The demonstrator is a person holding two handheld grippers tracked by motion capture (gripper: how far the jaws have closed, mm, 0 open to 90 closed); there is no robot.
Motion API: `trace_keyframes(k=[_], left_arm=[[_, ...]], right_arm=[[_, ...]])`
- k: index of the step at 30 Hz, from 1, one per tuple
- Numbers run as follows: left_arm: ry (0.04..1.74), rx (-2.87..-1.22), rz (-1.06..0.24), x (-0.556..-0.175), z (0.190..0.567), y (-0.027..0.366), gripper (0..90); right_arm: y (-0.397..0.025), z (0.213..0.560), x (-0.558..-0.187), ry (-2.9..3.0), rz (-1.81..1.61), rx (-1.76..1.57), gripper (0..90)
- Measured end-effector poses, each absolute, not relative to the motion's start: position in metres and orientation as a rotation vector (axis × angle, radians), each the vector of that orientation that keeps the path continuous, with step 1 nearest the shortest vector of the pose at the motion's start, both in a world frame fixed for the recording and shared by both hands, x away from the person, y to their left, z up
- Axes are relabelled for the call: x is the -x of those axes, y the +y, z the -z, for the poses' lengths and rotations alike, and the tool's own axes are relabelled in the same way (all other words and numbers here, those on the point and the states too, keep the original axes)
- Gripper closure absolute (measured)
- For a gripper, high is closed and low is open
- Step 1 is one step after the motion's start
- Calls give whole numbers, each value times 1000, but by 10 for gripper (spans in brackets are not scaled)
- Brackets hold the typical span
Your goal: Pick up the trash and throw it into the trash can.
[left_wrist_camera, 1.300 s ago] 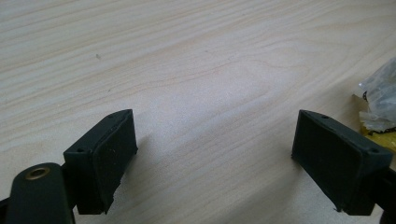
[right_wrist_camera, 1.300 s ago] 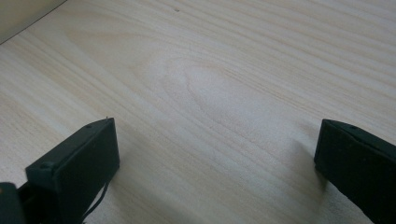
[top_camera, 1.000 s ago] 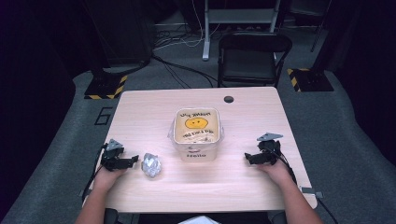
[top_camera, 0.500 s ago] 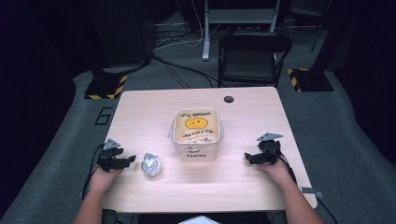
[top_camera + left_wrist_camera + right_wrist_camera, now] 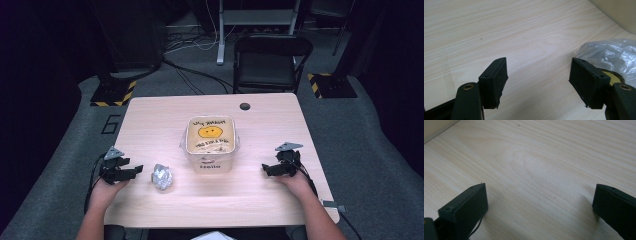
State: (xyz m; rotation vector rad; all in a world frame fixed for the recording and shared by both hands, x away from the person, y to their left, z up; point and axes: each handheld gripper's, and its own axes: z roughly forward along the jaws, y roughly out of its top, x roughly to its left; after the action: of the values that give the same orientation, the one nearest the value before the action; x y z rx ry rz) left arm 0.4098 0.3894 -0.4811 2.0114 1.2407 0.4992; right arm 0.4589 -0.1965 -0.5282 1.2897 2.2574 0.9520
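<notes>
A: Where the table (image 5: 150, 115) meets its left edge, what is there?

B: The left gripper (image 5: 134, 170), held in the person's left hand (image 5: 106, 188). It lies low over the wood and points right, toward the middle. In the left gripper view its jaws stand wide apart with nothing but bare wood between them, so it is released.

A: And next to it?

B: A wad (image 5: 162, 176) of crumpled clear plastic, just to the right of that gripper's tips and apart from them in the high view. In the left gripper view the wad (image 5: 609, 55) sits just behind the right-hand jaw, not between the two.

A: The middle?

B: A tub (image 5: 210, 162) with a pale lid. The lid carries a yellow smiley face and some print, and the near wall has a word on it. The tub stands upright, near the wad and well apart from both grippers.

A: Then the right side?

B: The right gripper (image 5: 265, 170), in the right hand (image 5: 295, 181), points left toward the tub. In the right gripper view its jaws are spread far apart over bare wood, holding nothing.

A: Anything behind?

B: A small dark hole (image 5: 244, 106) near the far edge of the table, and a black chair (image 5: 272, 62) beyond it on the grey floor.
</notes>
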Motion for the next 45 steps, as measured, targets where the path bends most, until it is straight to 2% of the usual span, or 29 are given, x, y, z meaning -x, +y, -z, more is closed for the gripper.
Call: trace_keyframes(k=[21, 45], left_arm=[[1116, -2037, -489, -398, 456, 366, 272], [1002, -2104, -385, -398, 462, 333, 265]], right_arm=[[-197, 528, -459, 2257, -953, -1291, 0], [-197, 528, -459, 2257, -952, -1290, 0]])
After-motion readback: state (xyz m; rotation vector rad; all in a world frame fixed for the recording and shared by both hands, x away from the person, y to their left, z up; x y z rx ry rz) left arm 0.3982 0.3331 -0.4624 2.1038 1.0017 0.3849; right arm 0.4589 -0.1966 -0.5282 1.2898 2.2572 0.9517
